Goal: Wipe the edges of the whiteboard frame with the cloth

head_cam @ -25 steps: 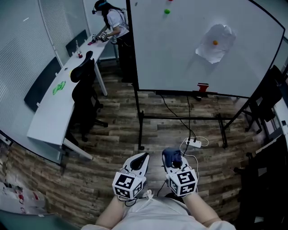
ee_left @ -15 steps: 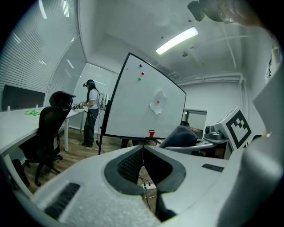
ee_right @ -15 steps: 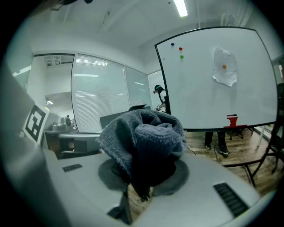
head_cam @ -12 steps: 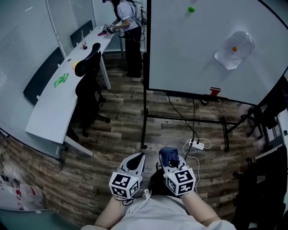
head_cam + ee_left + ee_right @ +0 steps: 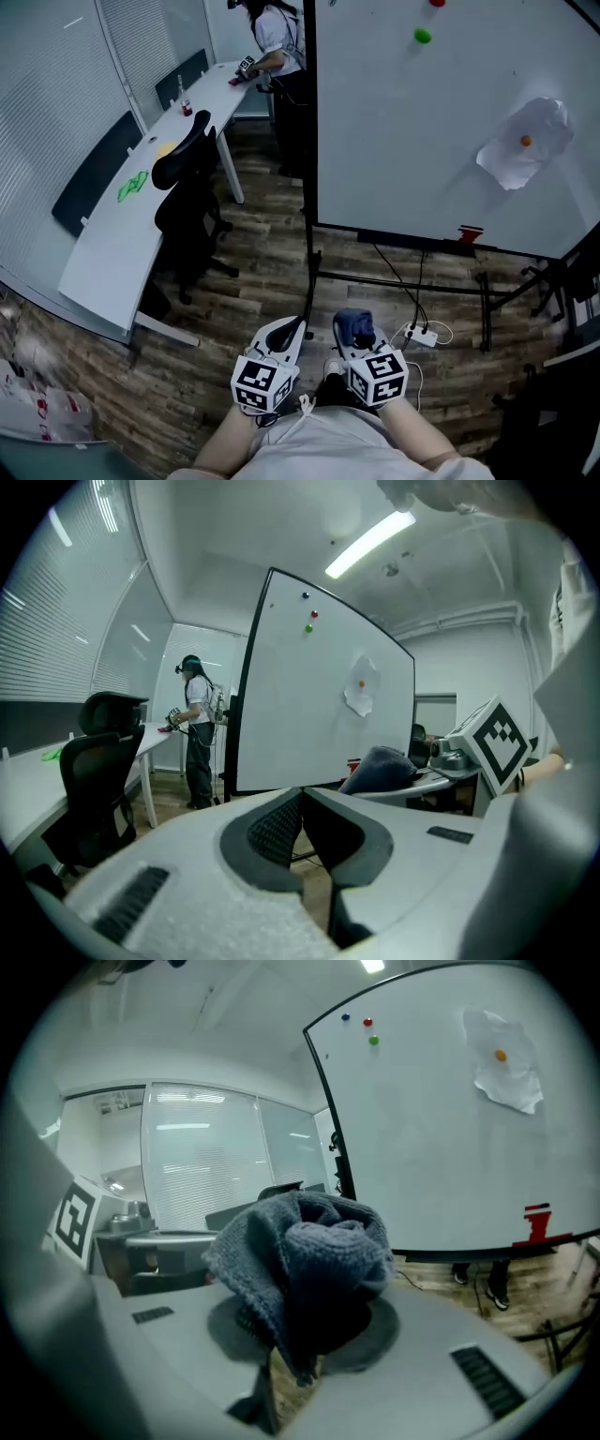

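A big whiteboard (image 5: 441, 122) on a black wheeled stand fills the upper right of the head view, its black left frame edge (image 5: 310, 112) running upright. The board also shows in both gripper views (image 5: 309, 714) (image 5: 441, 1147). My right gripper (image 5: 354, 329) is shut on a bunched dark blue-grey cloth (image 5: 305, 1265), held low near my body, well short of the board. Beside it my left gripper (image 5: 289, 334) has its jaws together with nothing between them. A crumpled paper (image 5: 520, 145) is pinned to the board by an orange magnet.
A long white desk (image 5: 122, 234) with a black office chair (image 5: 192, 202) stands at the left. A person (image 5: 277, 56) works at the desk's far end. A power strip (image 5: 422, 335) and cables lie on the wooden floor under the board. A red eraser (image 5: 470, 233) sits on the board's tray.
The whole view has shifted: the whiteboard and its left edge appear larger and nearer. Both grippers hold the same pose in front of my body, the cloth still gripped.
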The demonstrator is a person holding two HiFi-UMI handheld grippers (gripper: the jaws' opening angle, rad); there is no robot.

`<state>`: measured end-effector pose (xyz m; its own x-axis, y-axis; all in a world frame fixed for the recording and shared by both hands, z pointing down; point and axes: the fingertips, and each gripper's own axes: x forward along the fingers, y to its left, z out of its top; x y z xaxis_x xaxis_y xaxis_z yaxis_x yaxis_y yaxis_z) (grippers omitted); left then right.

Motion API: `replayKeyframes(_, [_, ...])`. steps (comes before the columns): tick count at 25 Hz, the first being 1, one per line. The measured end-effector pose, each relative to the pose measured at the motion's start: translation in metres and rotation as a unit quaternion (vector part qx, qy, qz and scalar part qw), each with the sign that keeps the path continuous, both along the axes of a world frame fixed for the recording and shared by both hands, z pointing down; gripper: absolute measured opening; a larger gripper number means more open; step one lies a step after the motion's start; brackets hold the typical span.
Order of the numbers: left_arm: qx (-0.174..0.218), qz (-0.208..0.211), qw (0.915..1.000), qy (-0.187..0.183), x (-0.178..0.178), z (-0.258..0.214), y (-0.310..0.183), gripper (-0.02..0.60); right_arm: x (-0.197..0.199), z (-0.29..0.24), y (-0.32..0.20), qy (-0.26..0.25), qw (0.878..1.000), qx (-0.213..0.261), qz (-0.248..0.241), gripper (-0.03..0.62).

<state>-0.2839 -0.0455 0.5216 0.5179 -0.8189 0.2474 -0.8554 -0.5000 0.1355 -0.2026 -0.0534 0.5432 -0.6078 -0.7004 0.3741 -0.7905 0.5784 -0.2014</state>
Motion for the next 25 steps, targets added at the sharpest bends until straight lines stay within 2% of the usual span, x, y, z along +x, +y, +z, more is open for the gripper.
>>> replayKeyframes(4, [-0.002,-0.011,0.9995,0.028,0.009,-0.007,-0.066,0.018,0.004,-0.004,-0.069,0.014,1.0,0.004,-0.028,0.075])
replayKeyframes(11, [-0.007,-0.031,0.9991,0.027,0.01,0.001,-0.152,0.018,0.005,0.001,-0.163,0.033,0.999,0.0,-0.042,0.075])
replayKeyframes(15, [-0.013,-0.028,0.9994,0.015,-0.002,0.006,-0.18,0.018,-0.009,0.011,-0.195,0.04,0.998,-0.008,-0.039,0.075])
replayKeyframes(19, [-0.024,-0.021,0.9994,0.012,-0.019,0.015,-0.203,0.018,-0.025,0.018,-0.222,0.046,0.999,-0.005,-0.014,0.075])
replayKeyframes(25, [-0.049,-0.01,0.9988,-0.001,-0.047,0.032,-0.225,0.018,-0.053,0.036,-0.254,0.045,0.999,-0.028,0.005,0.075])
